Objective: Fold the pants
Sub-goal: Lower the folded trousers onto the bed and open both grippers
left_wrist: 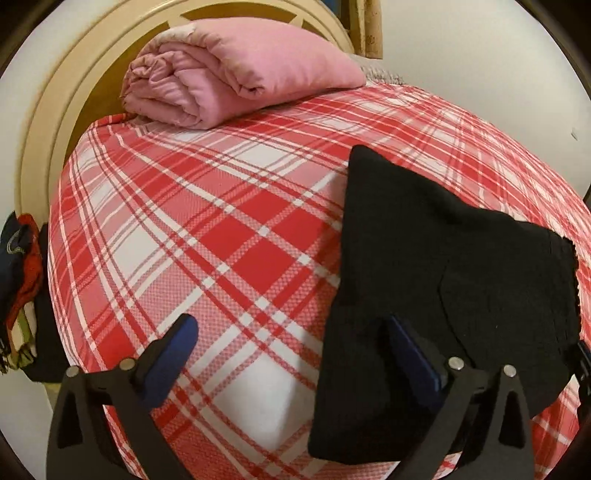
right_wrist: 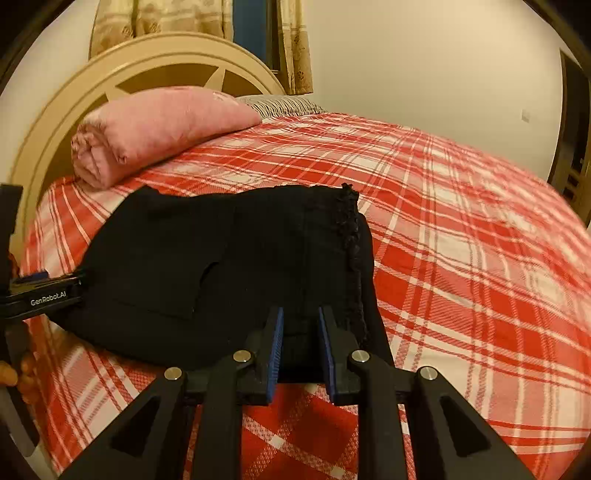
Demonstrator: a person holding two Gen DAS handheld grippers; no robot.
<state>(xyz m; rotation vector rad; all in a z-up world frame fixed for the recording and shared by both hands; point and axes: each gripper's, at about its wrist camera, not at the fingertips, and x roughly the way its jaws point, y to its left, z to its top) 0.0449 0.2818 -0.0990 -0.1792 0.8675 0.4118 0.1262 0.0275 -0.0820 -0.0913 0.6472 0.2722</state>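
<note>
The black pants (left_wrist: 436,280) lie folded into a compact bundle on the red and white plaid bed (left_wrist: 207,229). My left gripper (left_wrist: 291,343) is wide open at the bundle's left edge; its right finger rests over the black cloth and its left finger is over bare bedding. In the right wrist view the pants (right_wrist: 221,266) lie ahead with a frayed hem on their right side. My right gripper (right_wrist: 301,325) is partly open, with a narrow gap between its blue pads, at the near edge of the pants. The left gripper body (right_wrist: 40,295) shows at the pants' left edge.
A folded pink blanket (left_wrist: 236,74) lies at the head of the bed against the cream headboard (left_wrist: 48,122). A striped pillow (right_wrist: 280,105) sits behind it. Colourful clothes (left_wrist: 20,288) hang off the bed's left side. A wall and a curtain (right_wrist: 159,22) stand behind.
</note>
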